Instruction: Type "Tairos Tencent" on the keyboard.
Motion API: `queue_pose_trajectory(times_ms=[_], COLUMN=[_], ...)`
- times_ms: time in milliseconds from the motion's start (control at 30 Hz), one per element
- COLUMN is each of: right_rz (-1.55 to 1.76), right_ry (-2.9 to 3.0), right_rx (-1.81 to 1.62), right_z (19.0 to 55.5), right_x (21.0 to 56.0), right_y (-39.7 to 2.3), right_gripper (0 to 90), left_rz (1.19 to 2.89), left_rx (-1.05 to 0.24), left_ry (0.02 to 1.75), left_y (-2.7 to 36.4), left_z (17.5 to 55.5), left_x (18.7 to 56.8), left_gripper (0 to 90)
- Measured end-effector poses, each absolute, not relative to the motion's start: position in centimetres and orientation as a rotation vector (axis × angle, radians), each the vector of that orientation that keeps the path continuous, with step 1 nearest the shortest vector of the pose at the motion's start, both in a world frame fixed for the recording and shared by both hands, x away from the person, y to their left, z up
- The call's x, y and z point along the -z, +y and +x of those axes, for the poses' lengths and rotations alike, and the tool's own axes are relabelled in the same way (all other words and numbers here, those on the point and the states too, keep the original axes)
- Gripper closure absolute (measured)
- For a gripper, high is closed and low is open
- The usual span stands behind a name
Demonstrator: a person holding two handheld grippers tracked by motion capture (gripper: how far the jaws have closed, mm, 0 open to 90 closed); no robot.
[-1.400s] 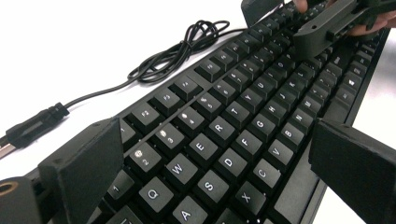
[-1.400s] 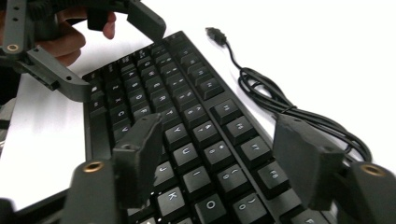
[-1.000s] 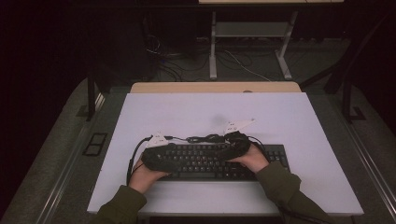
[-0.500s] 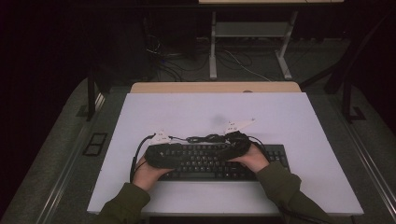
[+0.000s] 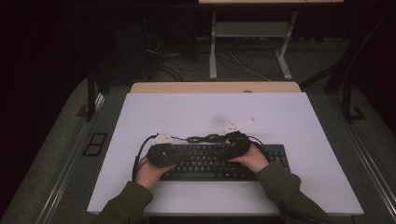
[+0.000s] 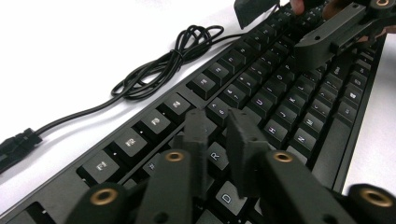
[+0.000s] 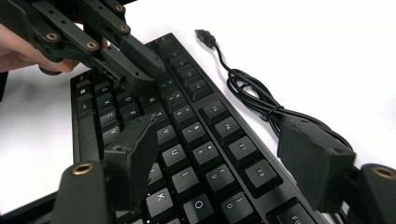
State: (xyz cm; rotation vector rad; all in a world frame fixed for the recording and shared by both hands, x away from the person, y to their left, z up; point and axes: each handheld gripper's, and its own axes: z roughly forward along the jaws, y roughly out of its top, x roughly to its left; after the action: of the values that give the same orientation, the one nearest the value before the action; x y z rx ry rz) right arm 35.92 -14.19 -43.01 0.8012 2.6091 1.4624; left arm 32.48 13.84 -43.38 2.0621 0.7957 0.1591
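A black keyboard (image 5: 205, 161) lies flat on the white table (image 5: 210, 112), and its black cable (image 5: 205, 138) is coiled just behind it. My left gripper (image 6: 218, 133) points down onto the upper letter rows at the keyboard's left part. Its jaws have just been closing and now stand about one key apart, pinching a keycap near the R key (image 6: 215, 156). The same gripper (image 7: 140, 77) shows with its fingers close together on the keys. My right gripper (image 7: 222, 158) is open wide over the number and letter rows, holding nothing. One of its jaws hangs past the keyboard's far edge.
The cable (image 6: 154, 70) ends in a loose USB plug (image 6: 18, 142) on the table. A wooden desk edge (image 5: 215, 87) borders the table's far side, with metal legs (image 5: 252, 46) and floor cables behind. Both hands rest at the keyboard's ends.
The left hand and its gripper have shifted slightly right and away along the keyboard's left end. The right hand has stayed where it was.
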Motion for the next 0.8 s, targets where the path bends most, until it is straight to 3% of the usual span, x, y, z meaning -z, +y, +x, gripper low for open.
queue_pose_trajectory(times_ms=[167, 800], right_rz=[0.799, 0.800], right_ry=[2.608, 2.604], right_rx=[-1.462, -1.460], right_z=[35.89, 35.87], right_x=[43.02, 42.96], right_y=[-14.16, -14.21], right_gripper=[28.2, 28.3], left_rz=[2.068, 2.099], left_rx=[-0.144, -0.138], left_ry=[0.791, 0.795], left_y=[13.70, 13.21], left_z=[32.51, 32.56], left_x=[43.40, 43.73], left_gripper=[88.9, 89.0])
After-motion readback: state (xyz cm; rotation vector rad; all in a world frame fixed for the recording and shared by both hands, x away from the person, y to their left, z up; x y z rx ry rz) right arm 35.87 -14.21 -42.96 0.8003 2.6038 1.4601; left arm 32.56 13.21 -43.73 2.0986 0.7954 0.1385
